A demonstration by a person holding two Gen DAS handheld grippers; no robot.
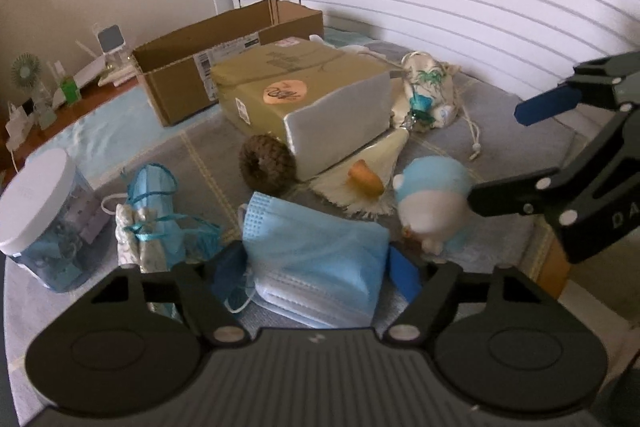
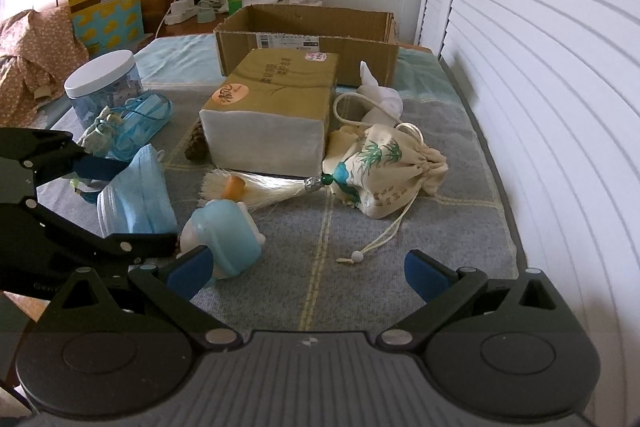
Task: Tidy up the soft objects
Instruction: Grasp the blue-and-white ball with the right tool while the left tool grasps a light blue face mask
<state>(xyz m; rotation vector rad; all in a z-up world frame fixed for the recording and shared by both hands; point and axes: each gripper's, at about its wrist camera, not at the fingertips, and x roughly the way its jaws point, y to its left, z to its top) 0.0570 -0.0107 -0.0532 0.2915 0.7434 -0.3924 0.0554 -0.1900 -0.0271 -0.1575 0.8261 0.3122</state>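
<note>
A stack of blue face masks (image 1: 316,263) lies on the grey bedcover between the fingers of my left gripper (image 1: 316,273), whose jaws stand wide around the stack; it also shows in the right wrist view (image 2: 136,195). A blue-and-white plush toy (image 2: 224,231) lies beside the left finger of my right gripper (image 2: 308,273), which is open and empty. The toy also shows in the left wrist view (image 1: 432,203). A printed drawstring pouch (image 2: 380,167), a cream tassel (image 2: 256,189) and a blue ribbon bundle (image 1: 156,219) lie nearby.
An open cardboard box (image 2: 308,43) stands at the back. A gold tissue pack (image 2: 272,119) lies in the middle with a pinecone (image 1: 266,165) against it. A white-lidded jar (image 1: 44,211) stands at the left. White louvred doors (image 2: 540,67) run along the right.
</note>
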